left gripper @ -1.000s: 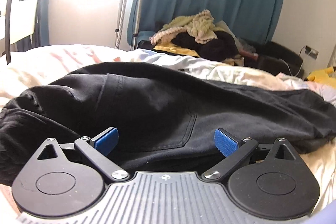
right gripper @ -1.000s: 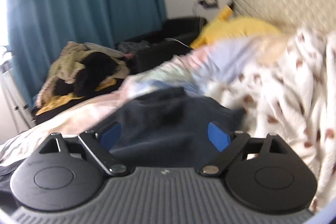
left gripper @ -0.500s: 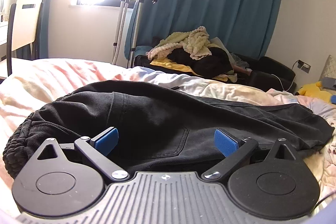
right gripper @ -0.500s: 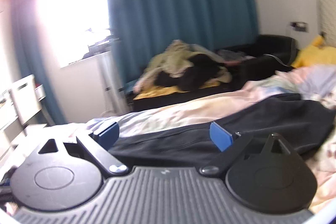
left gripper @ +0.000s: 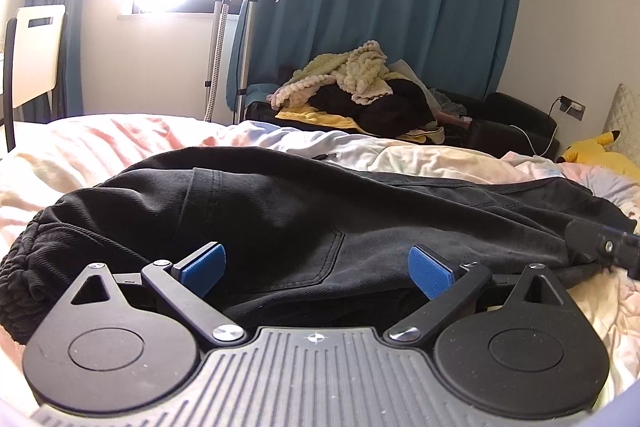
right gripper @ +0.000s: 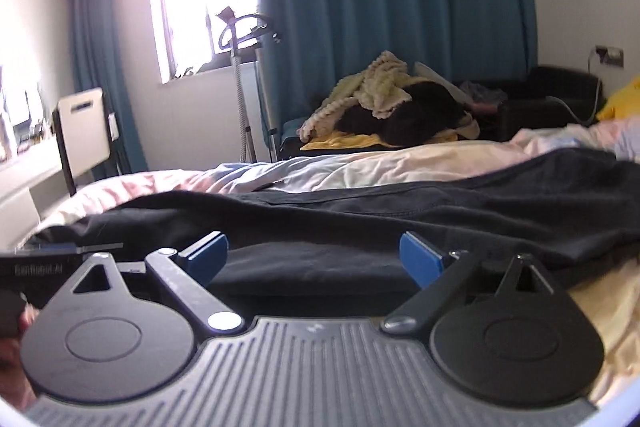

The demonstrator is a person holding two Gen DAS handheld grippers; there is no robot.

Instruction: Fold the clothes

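Black denim trousers lie lengthwise across the rumpled pastel bed cover, apparently halved leg-over-leg; left gripper and right gripper spread, empty; cross folds remain.

Black trousers on rumpled bed

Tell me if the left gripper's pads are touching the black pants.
Cannot tell. Left wrist view: left gripper open, pads low over the black pants; neither contact nor gap shows.
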